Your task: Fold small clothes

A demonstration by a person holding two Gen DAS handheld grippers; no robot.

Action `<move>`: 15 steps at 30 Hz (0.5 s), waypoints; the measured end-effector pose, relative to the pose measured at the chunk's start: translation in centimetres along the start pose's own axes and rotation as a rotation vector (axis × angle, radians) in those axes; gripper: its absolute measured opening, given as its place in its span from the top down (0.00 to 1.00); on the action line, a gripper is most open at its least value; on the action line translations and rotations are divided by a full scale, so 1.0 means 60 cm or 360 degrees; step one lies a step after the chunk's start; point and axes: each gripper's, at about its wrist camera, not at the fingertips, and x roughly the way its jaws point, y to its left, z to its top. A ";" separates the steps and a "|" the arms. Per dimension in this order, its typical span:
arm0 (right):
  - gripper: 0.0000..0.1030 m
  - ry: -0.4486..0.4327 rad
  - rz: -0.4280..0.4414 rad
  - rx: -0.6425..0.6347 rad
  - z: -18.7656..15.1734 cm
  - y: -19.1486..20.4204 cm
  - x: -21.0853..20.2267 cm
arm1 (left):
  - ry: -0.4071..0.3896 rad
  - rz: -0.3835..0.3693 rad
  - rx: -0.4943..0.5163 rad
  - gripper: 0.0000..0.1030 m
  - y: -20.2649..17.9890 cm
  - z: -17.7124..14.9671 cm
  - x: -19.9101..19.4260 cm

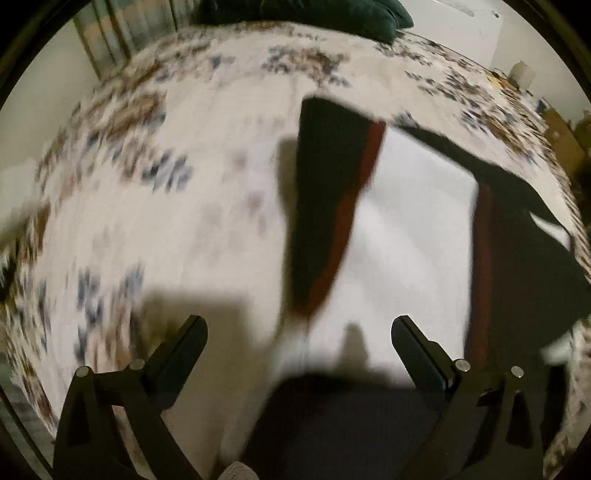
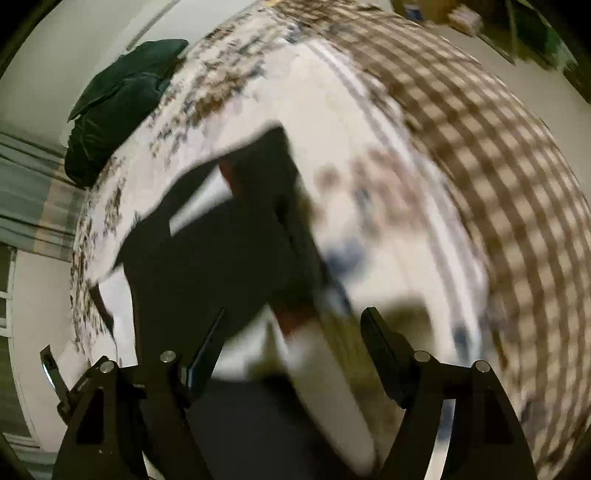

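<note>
garment [image 1: 413, 229] lay on bedspread [image 1: 184, 206] | pillow [image 1: 332, 14] sat behind it at bed's far end | curtain [image 1: 110, 33] hung left of pillow

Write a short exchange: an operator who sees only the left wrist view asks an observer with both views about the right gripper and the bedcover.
Operator: Is the right gripper holding the garment?
Observer: No. The right gripper hovers above the garment, its jaws wide apart and empty.
Operator: Is the bedcover flowered all over?
Observer: No. Beyond the flowers, the bedcover has a broad area of brown checks.
</note>
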 end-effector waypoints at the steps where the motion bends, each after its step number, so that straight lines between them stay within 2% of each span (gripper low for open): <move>1: 0.22 0.0033 -0.0013 0.0017 -0.038 -0.013 -0.008 | 0.0040 -0.0004 0.0004 0.00 0.010 -0.023 -0.007; 4: 0.22 0.0157 -0.0111 0.0072 -0.169 -0.048 -0.031 | 0.0190 -0.0008 0.0032 0.00 0.047 -0.121 -0.026; 8: 0.22 0.0309 -0.0138 0.0193 -0.308 -0.101 -0.043 | 0.0311 0.0014 0.0041 0.00 0.087 -0.225 -0.038; 11: 0.22 0.0391 -0.0176 0.0232 -0.393 -0.135 -0.037 | 0.0377 0.0036 -0.0010 0.00 0.122 -0.301 -0.035; 15: 0.22 0.0451 -0.0146 0.0295 -0.459 -0.181 -0.020 | 0.0363 0.0066 -0.0074 0.00 0.154 -0.354 -0.018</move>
